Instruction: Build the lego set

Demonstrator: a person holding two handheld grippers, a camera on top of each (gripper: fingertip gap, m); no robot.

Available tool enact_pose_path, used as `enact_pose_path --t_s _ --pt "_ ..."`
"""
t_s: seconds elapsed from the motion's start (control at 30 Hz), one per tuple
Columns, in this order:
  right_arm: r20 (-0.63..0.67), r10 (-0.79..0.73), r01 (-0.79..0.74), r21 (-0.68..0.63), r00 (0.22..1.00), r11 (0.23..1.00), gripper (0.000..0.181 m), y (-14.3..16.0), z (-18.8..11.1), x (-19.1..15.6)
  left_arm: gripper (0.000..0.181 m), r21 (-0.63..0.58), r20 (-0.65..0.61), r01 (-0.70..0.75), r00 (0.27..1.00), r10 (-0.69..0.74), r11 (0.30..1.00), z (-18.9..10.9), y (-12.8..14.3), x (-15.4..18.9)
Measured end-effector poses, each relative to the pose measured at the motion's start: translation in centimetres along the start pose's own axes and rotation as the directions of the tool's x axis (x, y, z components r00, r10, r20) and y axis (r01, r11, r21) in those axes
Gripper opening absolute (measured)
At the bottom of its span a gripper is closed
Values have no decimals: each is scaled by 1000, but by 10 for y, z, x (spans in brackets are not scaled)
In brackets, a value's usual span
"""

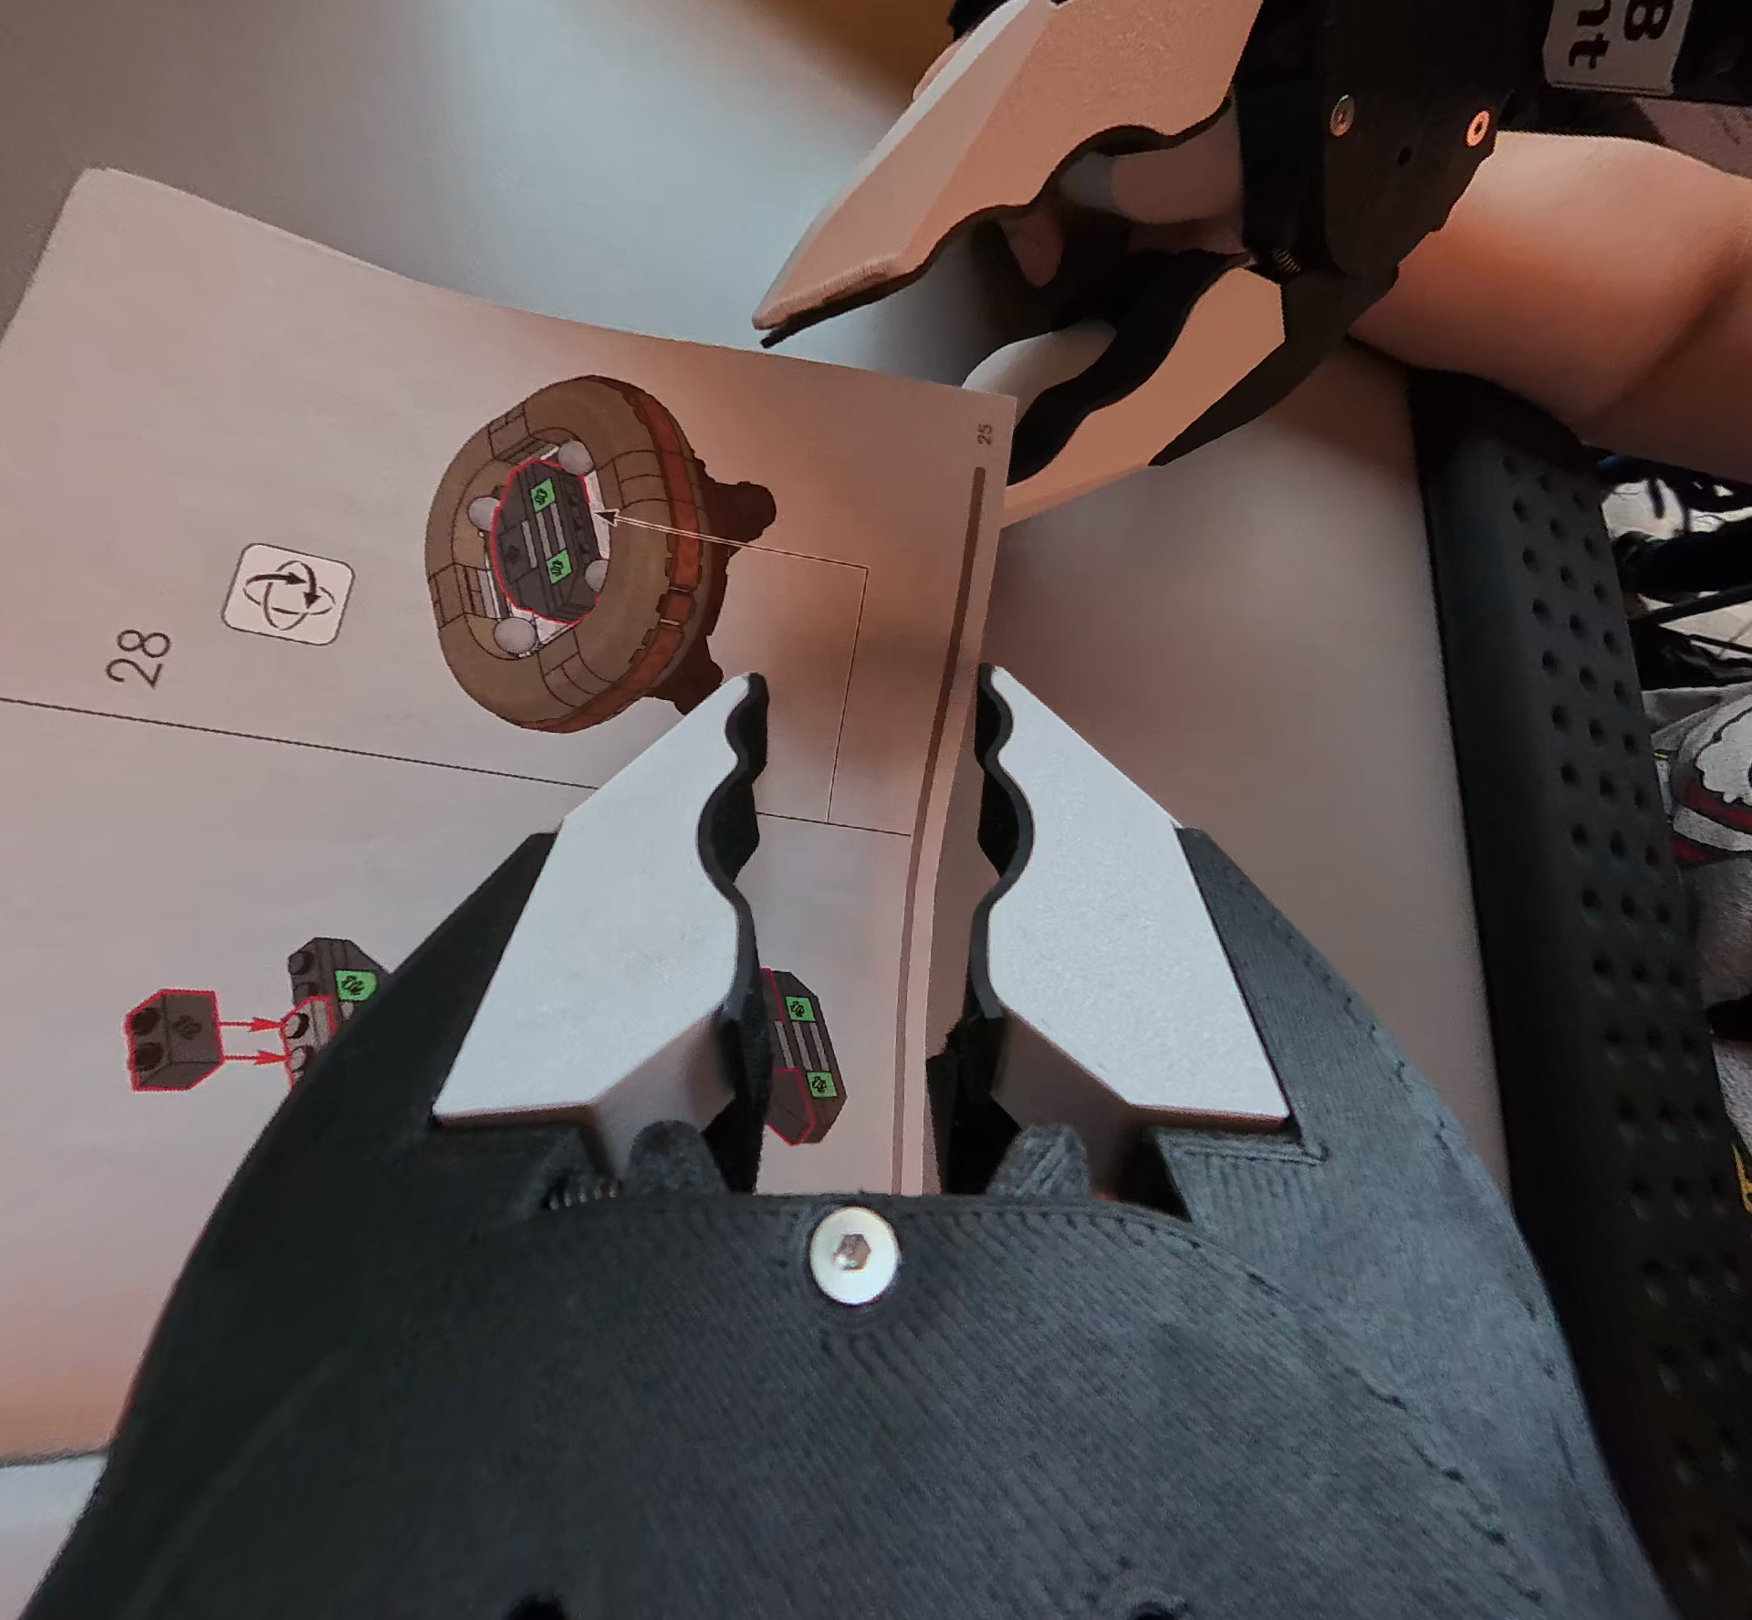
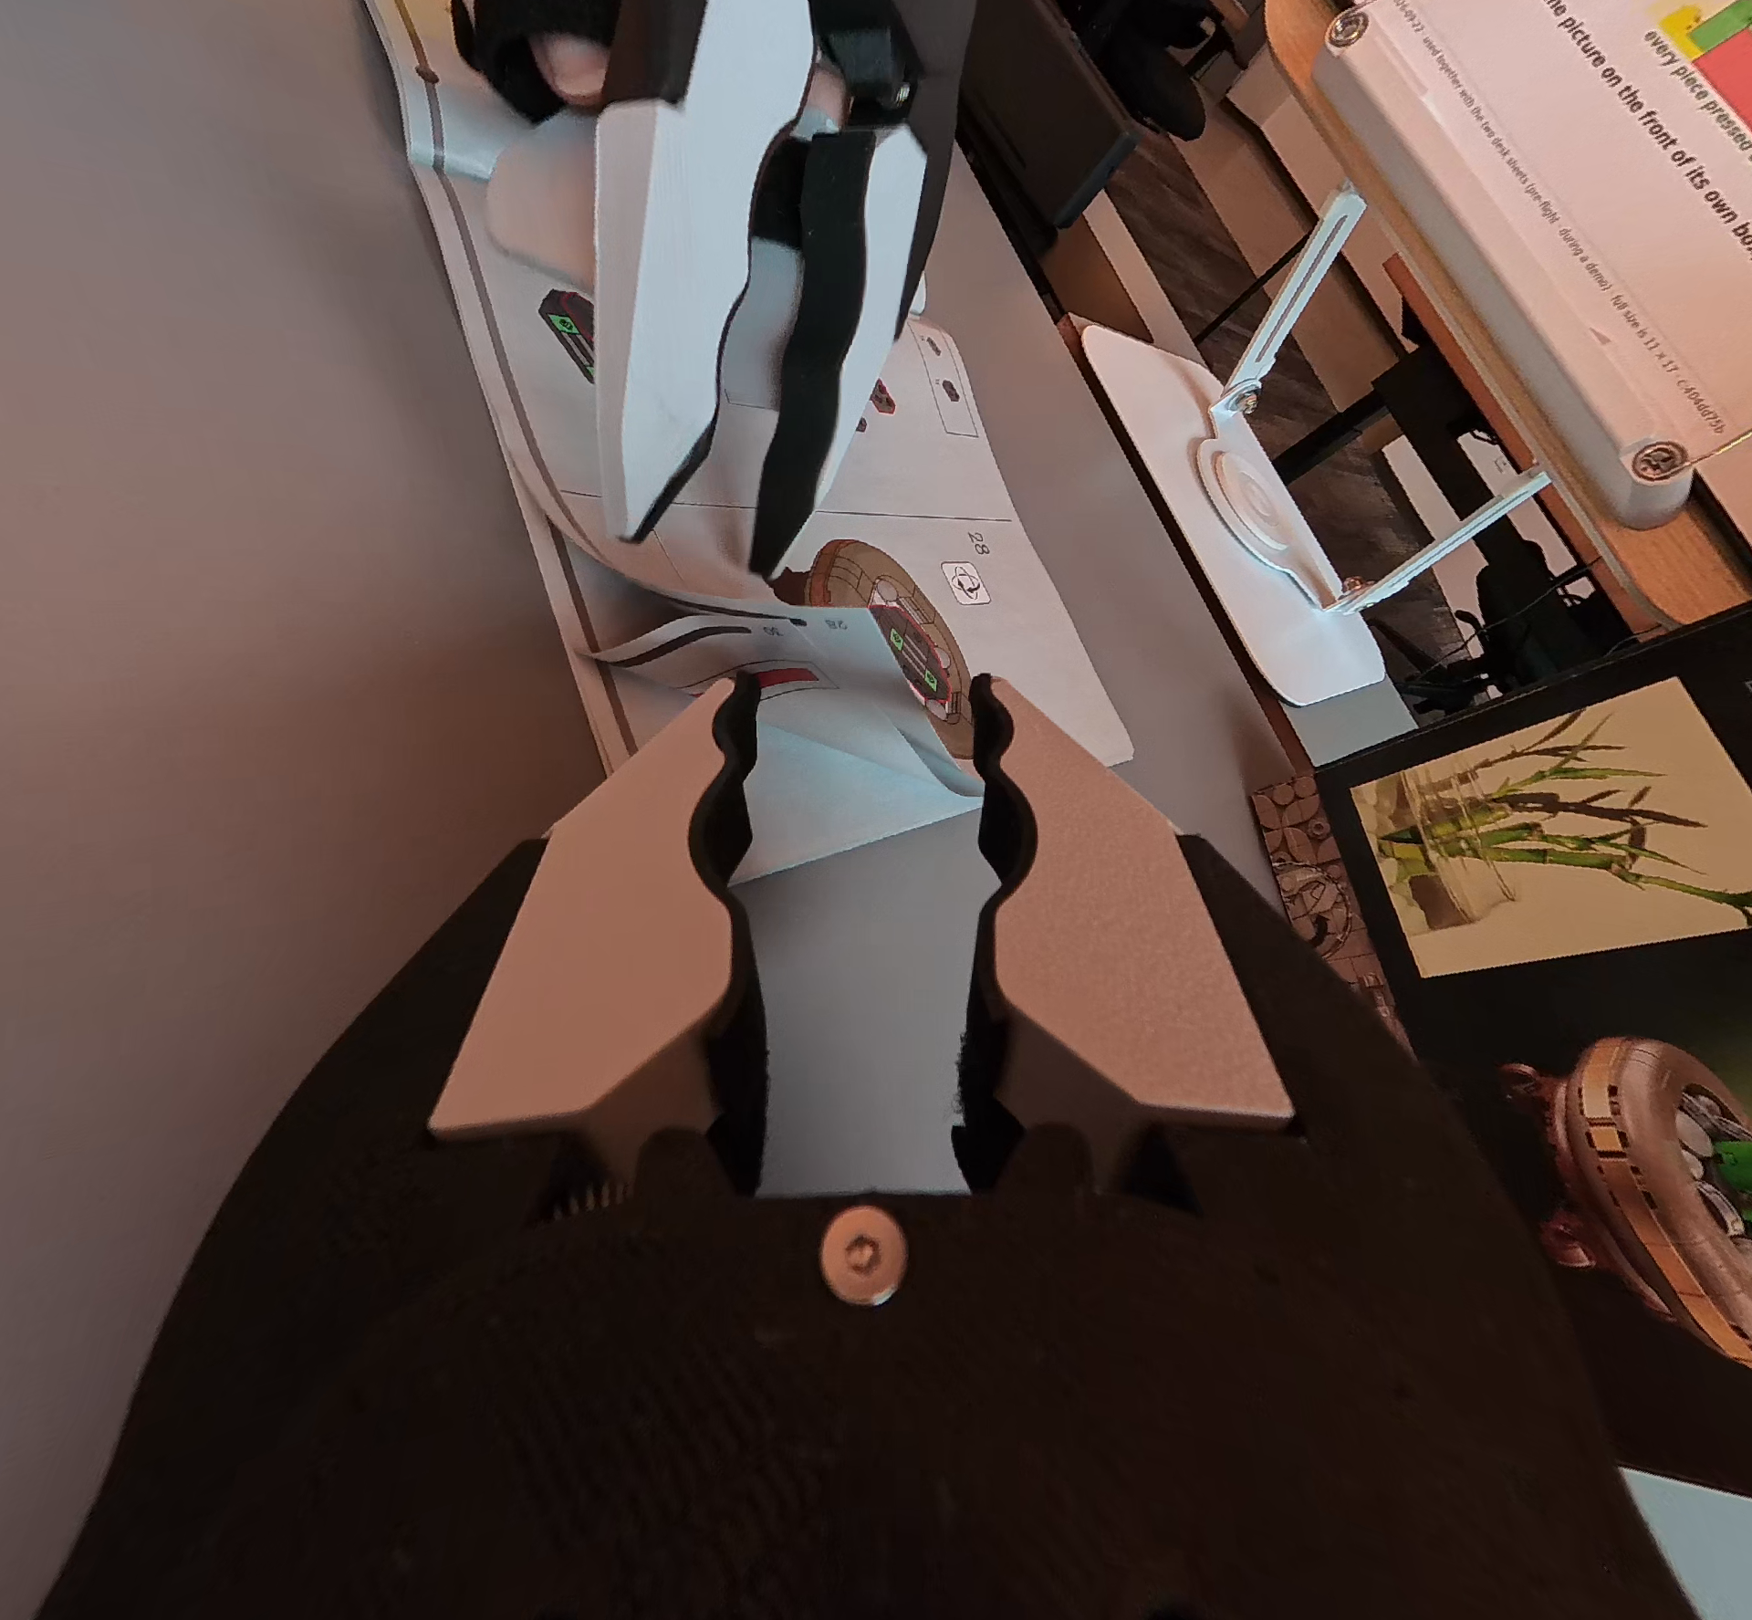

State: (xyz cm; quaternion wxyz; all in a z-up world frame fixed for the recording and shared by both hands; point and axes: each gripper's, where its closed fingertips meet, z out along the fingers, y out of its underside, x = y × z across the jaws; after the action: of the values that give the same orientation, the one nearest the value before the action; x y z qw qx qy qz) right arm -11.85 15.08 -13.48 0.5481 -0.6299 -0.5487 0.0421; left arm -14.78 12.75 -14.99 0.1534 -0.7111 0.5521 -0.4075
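Tabletop [image 1: 474,105]: we see a plain grey surface in both views; the right wrist view alone shows its far edge and furniture beyond.
Instruction booklet [image 1: 332,456]: it lies open on the tabletop, its page showing a round brown model and small dark bricks. We see no loose bricks in either view.
Left tool [image 1: 867,693]: its two grey fingers stand apart over the booklet's right edge, gripping nothing. In the right wrist view [image 2: 697,555] we see it from the side, tips pointing down at the page, just above it or touching; we cannot tell which.
Right tool [image 2: 863,693]: its fingers stand apart, empty, over curled page corners at the booklet's near edge. In the left wrist view [image 1: 882,408] it enters from the upper right, one finger above the page corner and one beside it.
Box [image 2: 1564,1053]: only the right wrist view shows it, dark, pictured with a green plant and brown pot, at the right.
Document stand [image 2: 1280,531]: white, behind the booklet, carrying a printed sheet [image 2: 1564,57]; right wrist view only.
Perforated black edge [image 1: 1564,911]: left wrist view only, at right.
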Motion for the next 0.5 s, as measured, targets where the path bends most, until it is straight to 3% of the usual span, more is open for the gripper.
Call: enact_pose_path --t_s 0.27,0.5 --pt "6 5 -5 0 1000 1000 45 1 0 0 54 153 169 -118 981 92 981 -44 -32 -13" --pt "8 5 -5 -4 1000 1000 46 2 0 -1 59 209 287 -212 947 147 955 -84 -64 -8"
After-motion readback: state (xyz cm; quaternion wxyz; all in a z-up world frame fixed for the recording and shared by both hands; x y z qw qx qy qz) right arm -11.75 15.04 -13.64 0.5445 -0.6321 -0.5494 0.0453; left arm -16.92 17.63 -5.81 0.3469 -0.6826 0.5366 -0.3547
